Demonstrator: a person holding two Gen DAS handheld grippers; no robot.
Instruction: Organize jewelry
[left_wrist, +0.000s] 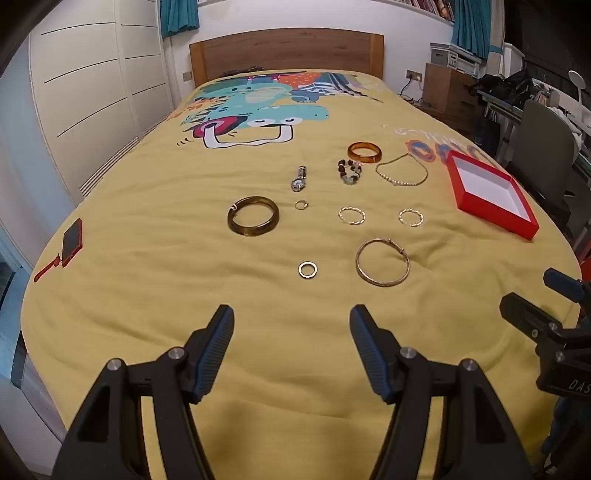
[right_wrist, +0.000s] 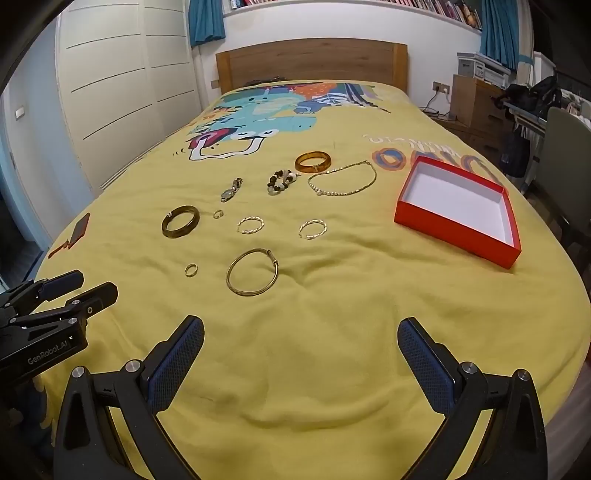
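The jewelry lies spread across the middle of the bed (left_wrist: 147, 280), on its yellow printed quilt, and none of it is in the shallow red cardboard box with the white interior (right_wrist: 458, 218), which stands open near the bed's right edge.

Both tools hover over the foot edge of the bed with nothing between their fingers. The left hand-held gripper (left_wrist: 291, 325) is spread wide. The right hand-held gripper (right_wrist: 301, 336) is spread wider.

Nearest piece: the thin gold-coloured bangle with a small clasp (right_wrist: 252, 272). It lies flat, ahead of the right hand-held gripper and slightly toward the left edge of the bed. From the left hand-held gripper it lies ahead and toward the right edge (left_wrist: 383, 261). It falls between the two tools. As a ring it has no long axis; its clasp sits on the far side, toward the headboard.

The small plain gold-coloured ring (left_wrist: 307, 269) lies almost straight ahead of the left hand-held gripper, well apart from the box.

Judgement: the box lies ahead of the right hand-held gripper and toward the right edge, so that tool appears better placed to carry pieces into it. A flat bangle on soft quilt probably calls for one finger inside the loop and one outside.
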